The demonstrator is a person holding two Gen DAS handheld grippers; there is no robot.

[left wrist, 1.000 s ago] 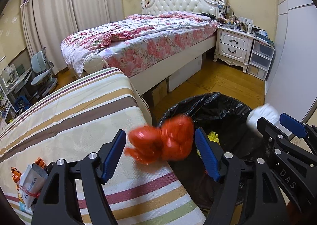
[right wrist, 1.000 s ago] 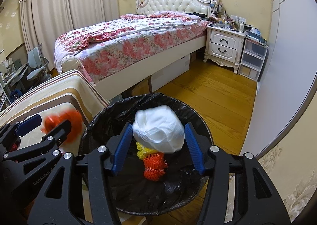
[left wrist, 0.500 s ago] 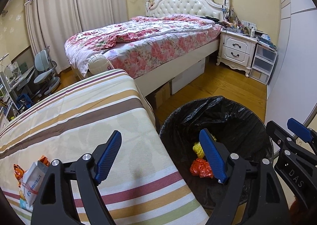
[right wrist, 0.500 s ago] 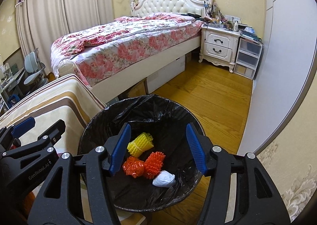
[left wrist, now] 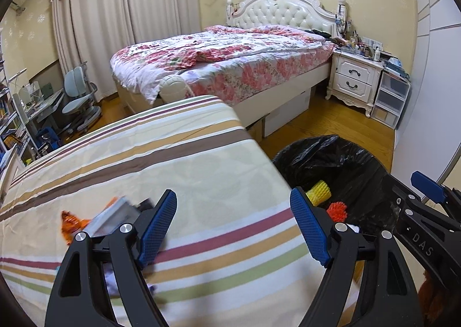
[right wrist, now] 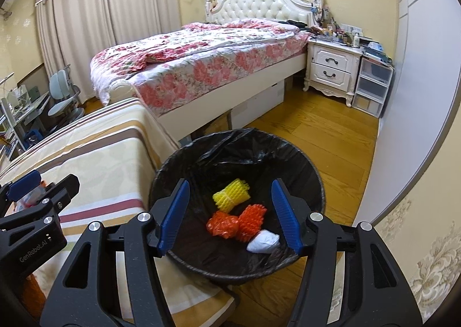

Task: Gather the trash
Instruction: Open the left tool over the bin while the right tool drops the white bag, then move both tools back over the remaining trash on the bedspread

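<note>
Orange net [right wrist: 222, 223] now binned; blurred wrappers [left wrist: 95, 219] half behind left gripper [left wrist: 234, 230]

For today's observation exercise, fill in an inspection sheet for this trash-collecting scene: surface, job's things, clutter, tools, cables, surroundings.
Surface: striped bedspread, smooth, bin beside its edge.
Job's things: bin with black liner holds a yellow foam net, two orange foam nets and a white wad; wrappers lie on the bedspread, blurred.
Clutter: small items crowd the nightstand top.
Tools: left tool open and empty over the bedspread, its jaws just opened wider; right tool open and empty above the bin.
Cables: nothing seen.
Surroundings: floral bed, curtains, desk chair, wooden floor.
</note>
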